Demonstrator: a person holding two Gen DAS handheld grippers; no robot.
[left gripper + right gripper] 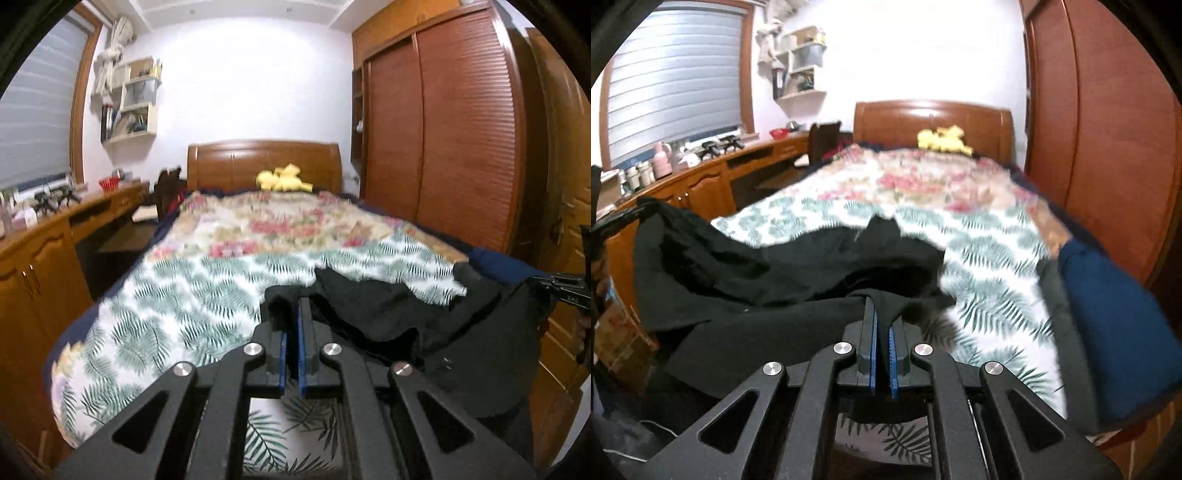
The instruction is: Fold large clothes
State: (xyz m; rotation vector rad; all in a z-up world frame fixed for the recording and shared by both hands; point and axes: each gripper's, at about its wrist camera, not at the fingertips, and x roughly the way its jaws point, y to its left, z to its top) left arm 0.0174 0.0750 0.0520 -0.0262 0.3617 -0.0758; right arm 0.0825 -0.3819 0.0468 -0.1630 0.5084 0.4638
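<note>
Left gripper point(291, 314): jaws nearly closed, pinching an edge of the black garment point(388, 314).
Right gripper point(882, 317): jaws drawn close, clamped on a fold of the garment point(757, 273).
Garment: bunched and lifted between both grippers, hanging over the near end of the bed point(177, 295), partly draped on the leaf-print quilt point(990, 266).
Background: yellow plush point(282, 179) at the wooden headboard point(229, 162); wardrobe point(443, 129) at right; desk point(48, 236) and wall shelves point(133, 99) at left.
Sharpness: motion blur across quilt and cloth.
</note>
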